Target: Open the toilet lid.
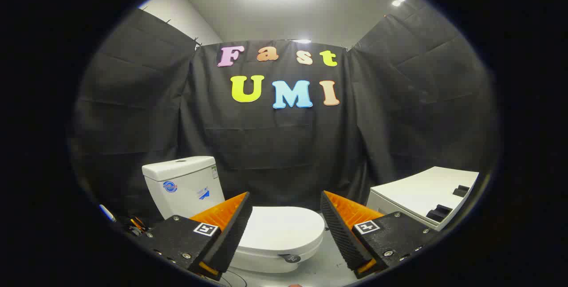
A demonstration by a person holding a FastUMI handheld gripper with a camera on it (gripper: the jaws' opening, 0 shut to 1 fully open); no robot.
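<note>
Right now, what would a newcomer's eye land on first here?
The white toilet, lid down flat, sits just ahead of the gripper, seen in the wide gap between its open orange-and-black jaws. Its tank stands behind the left finger, against the black cloth wall. Beyond the right finger lies a white box-like unit with black clips on top.

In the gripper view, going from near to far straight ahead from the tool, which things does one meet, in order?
Open tool, holding nothing → closed toilet lid just ahead of and between its fingers → toilet tank behind the lid, off to one side → black cloth wall at the back.
</note>
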